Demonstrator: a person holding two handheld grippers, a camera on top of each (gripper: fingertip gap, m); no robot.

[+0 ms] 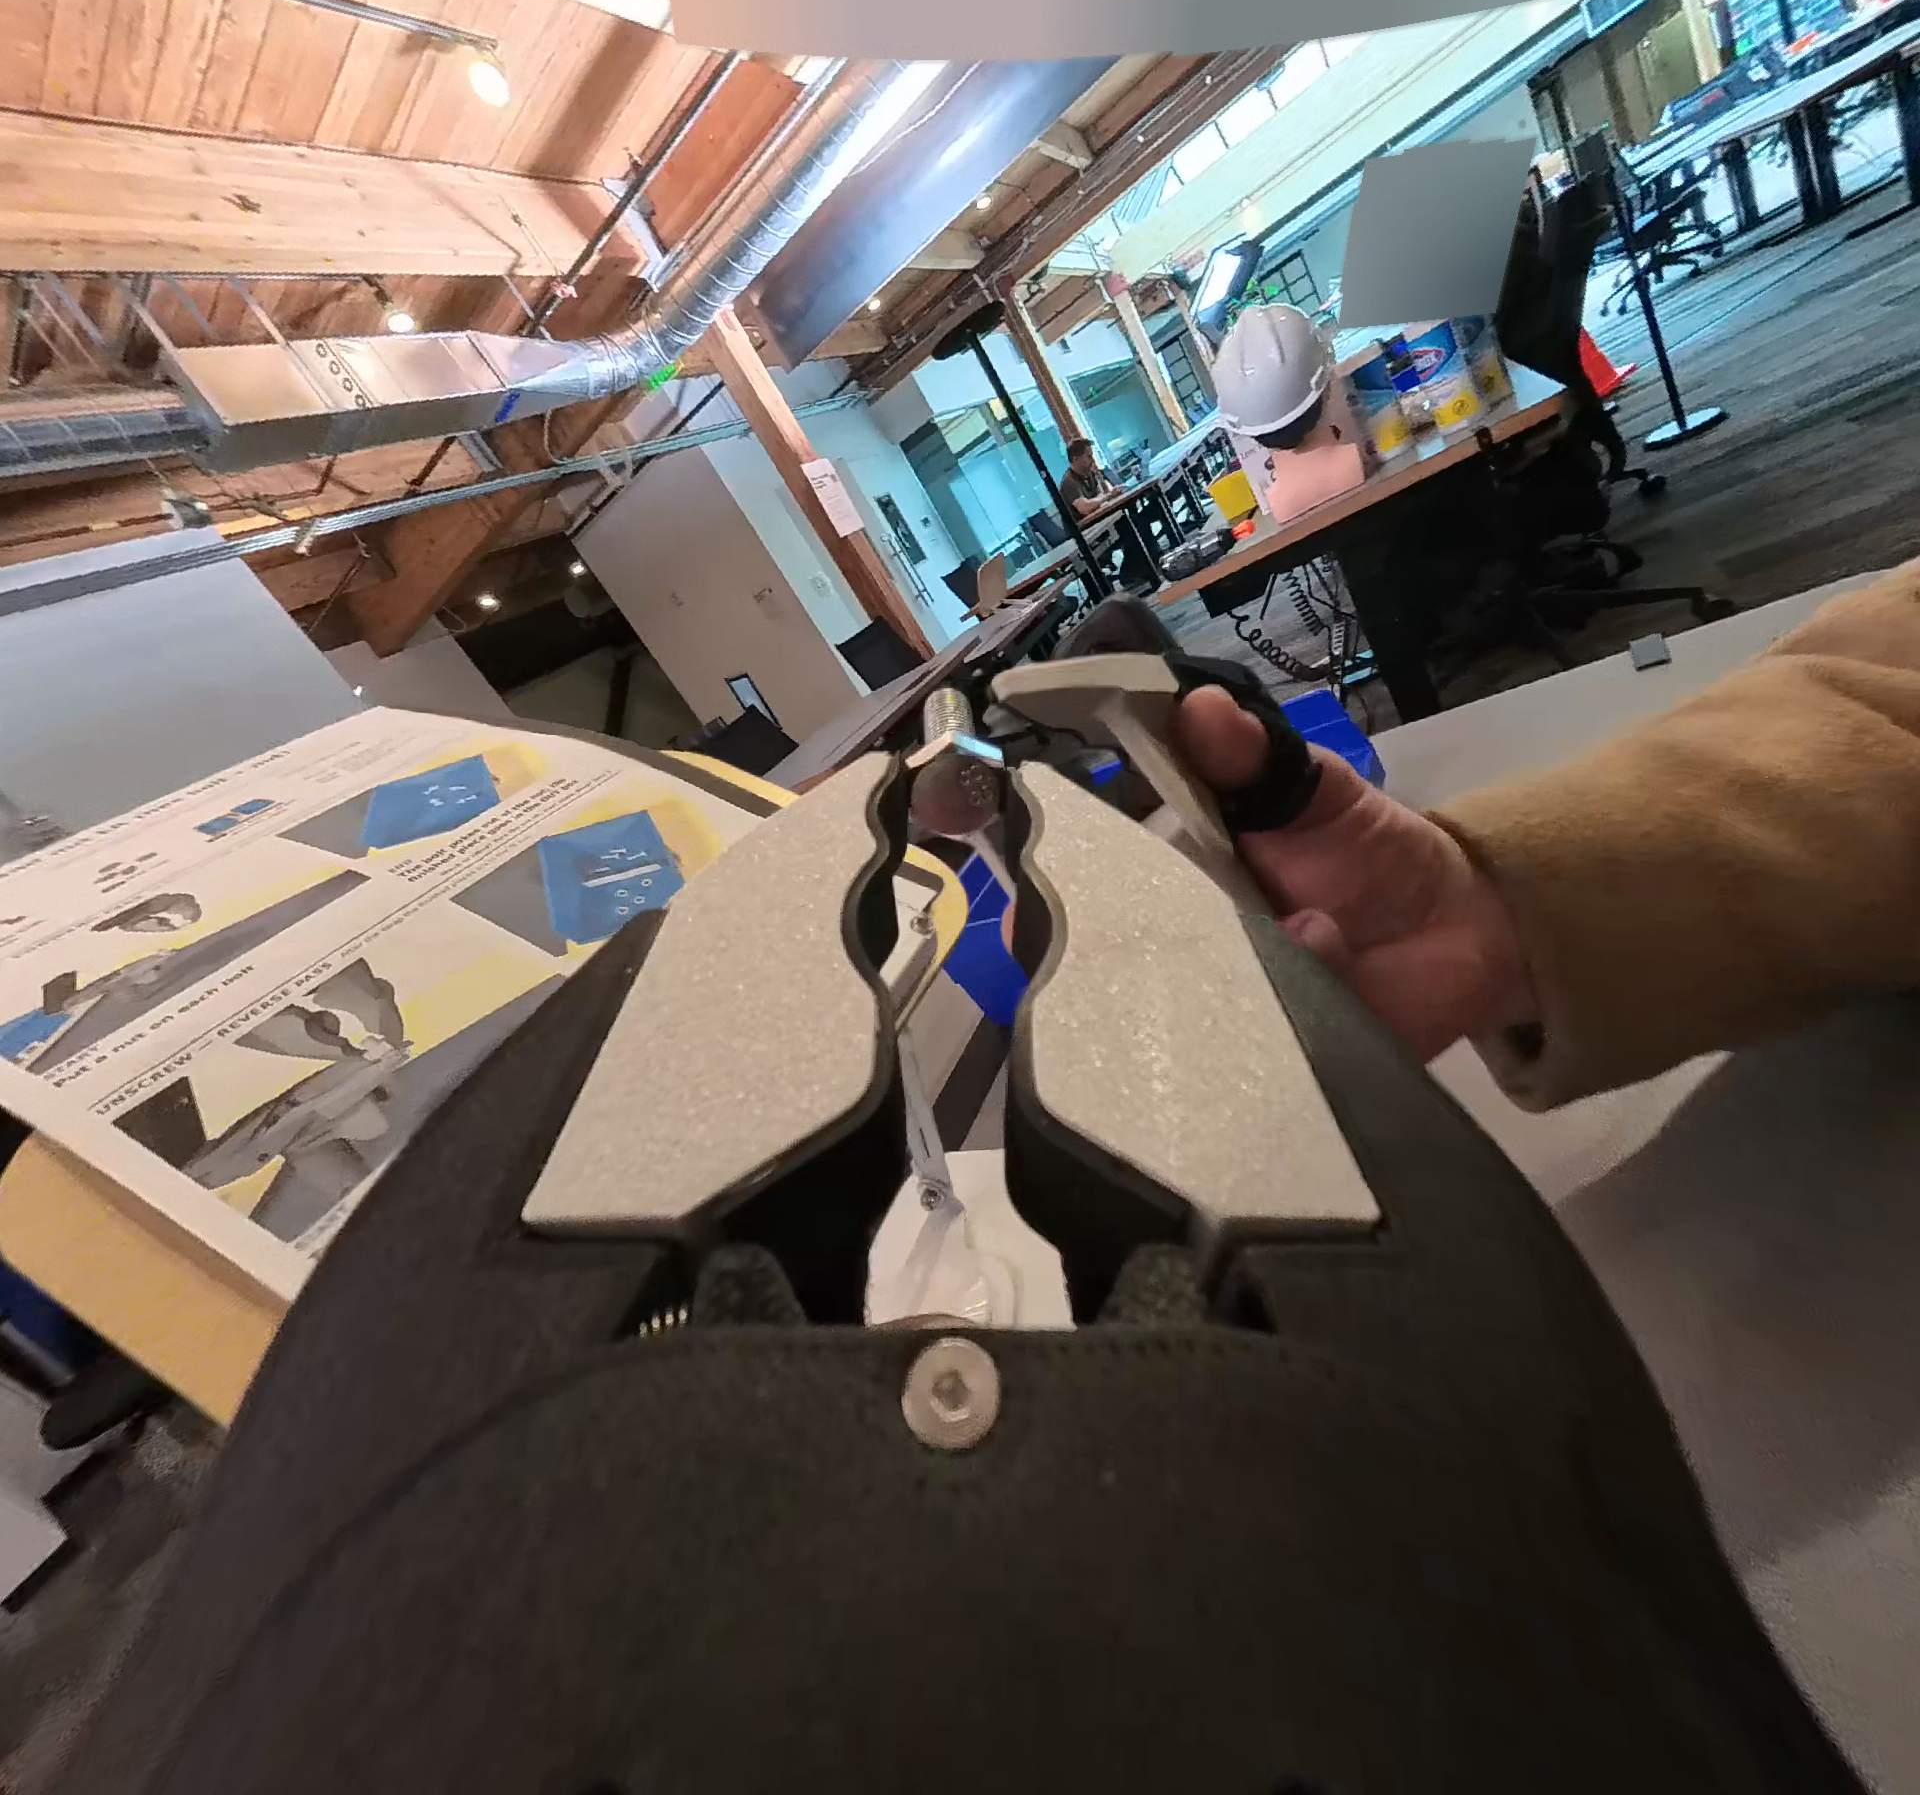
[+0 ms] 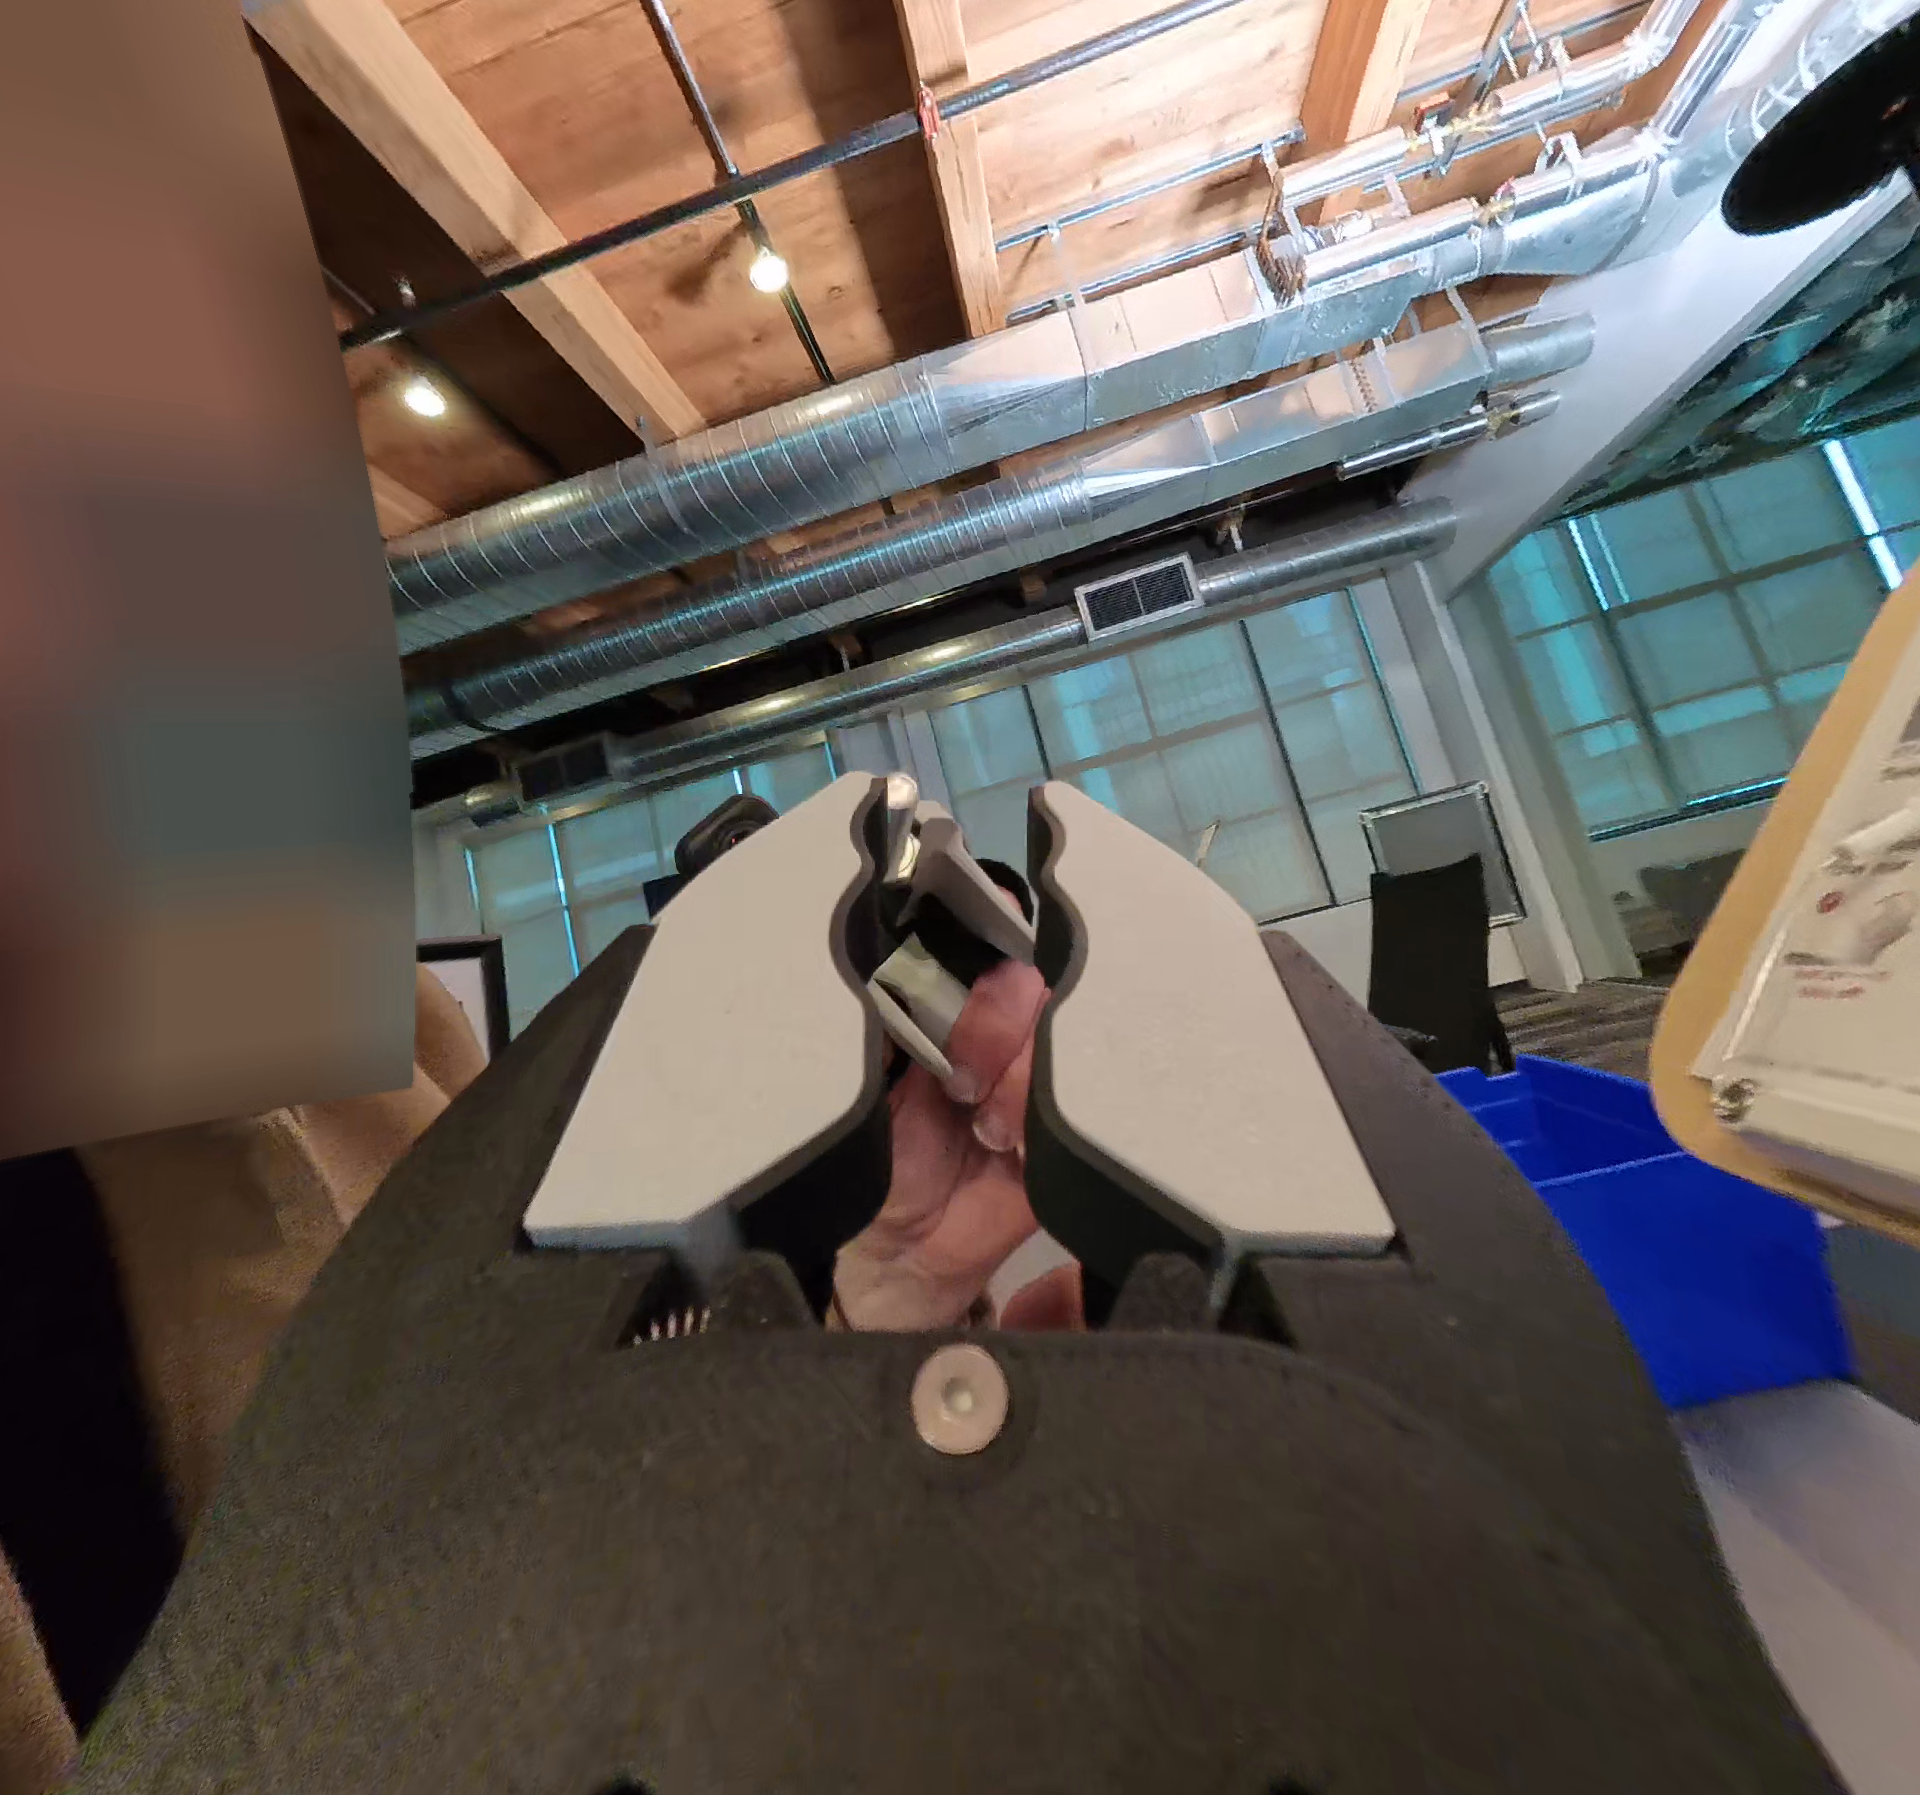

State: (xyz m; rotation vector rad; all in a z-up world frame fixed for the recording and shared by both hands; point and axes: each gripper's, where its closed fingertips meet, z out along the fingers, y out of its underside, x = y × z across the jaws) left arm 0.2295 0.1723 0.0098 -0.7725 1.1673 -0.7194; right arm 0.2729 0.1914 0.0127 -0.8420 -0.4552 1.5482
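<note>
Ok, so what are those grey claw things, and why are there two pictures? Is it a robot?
It isn't a robot. A person holds a clamp tool in each hand, and each tool has a camera looking out along its jaws. One picture comes from the left gripper and the other from the right gripper.

The left one's jaws are shut on the head of a metal bolt. The right one's jaws are open and point at that same bolt from the far side. A hand in a tan sleeve holds the right tool.

Nearby are a sheet of picture instructions on a board, a grey table and blue bins.
</note>
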